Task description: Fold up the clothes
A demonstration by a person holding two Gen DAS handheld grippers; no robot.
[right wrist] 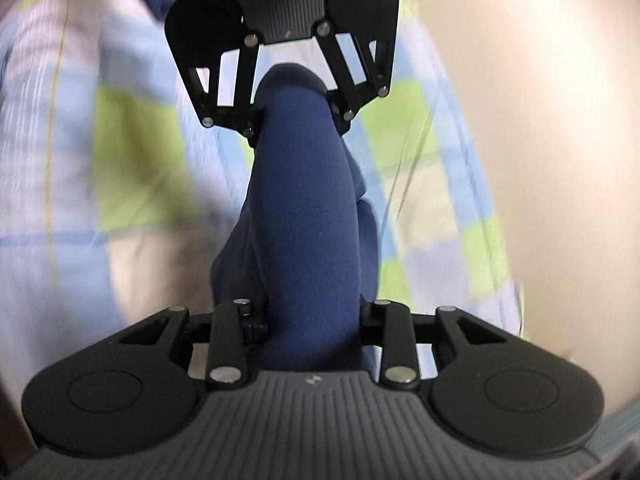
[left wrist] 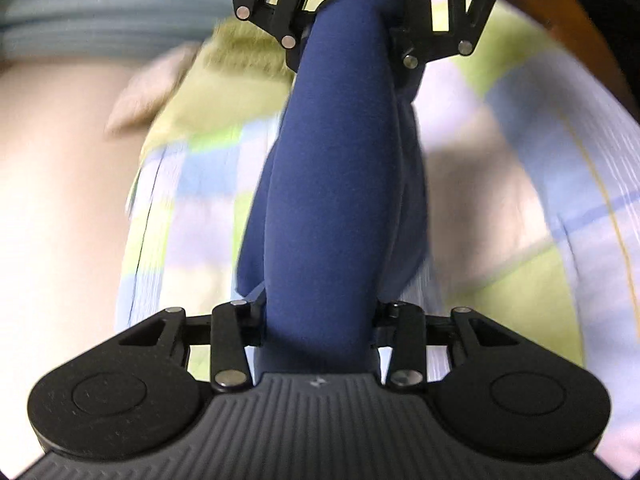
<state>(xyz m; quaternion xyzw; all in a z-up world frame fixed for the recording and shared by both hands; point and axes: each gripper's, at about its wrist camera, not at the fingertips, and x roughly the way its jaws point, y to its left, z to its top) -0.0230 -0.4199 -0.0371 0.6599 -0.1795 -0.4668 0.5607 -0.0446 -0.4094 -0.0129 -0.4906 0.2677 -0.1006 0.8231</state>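
Both grippers clamp the same navy garment (left wrist: 332, 184), one at each end, facing each other. The left gripper (left wrist: 320, 344) is clenched on the near end of the cloth in its own view; the right gripper (left wrist: 360, 28) shows at the top of that view, pinching the far end. Mirror case in the right wrist view: right gripper (right wrist: 316, 340) is closed on cloth, left gripper (right wrist: 292, 100) opposite at the top.

The garment (right wrist: 308, 220) is stretched into a thick bunched band between the two, its long axis running straight from one gripper to the other. It is held up off the checked bedsheet (left wrist: 520, 128), with loose folds hanging beside the taut part. The sheet is green, blue and pale lilac, motion-blurred in both views.

Key relation: the cloth lies dead ahead of each gripper, along the finger direction, neither arm nearer than the other. The next fold probably depends on keeping that line taut while lowering it onto the sheet. The risk is the hanging folds landing bunched. A tan blurred item (left wrist: 148, 96) lies near the sheet's edge; it cannot be identified.
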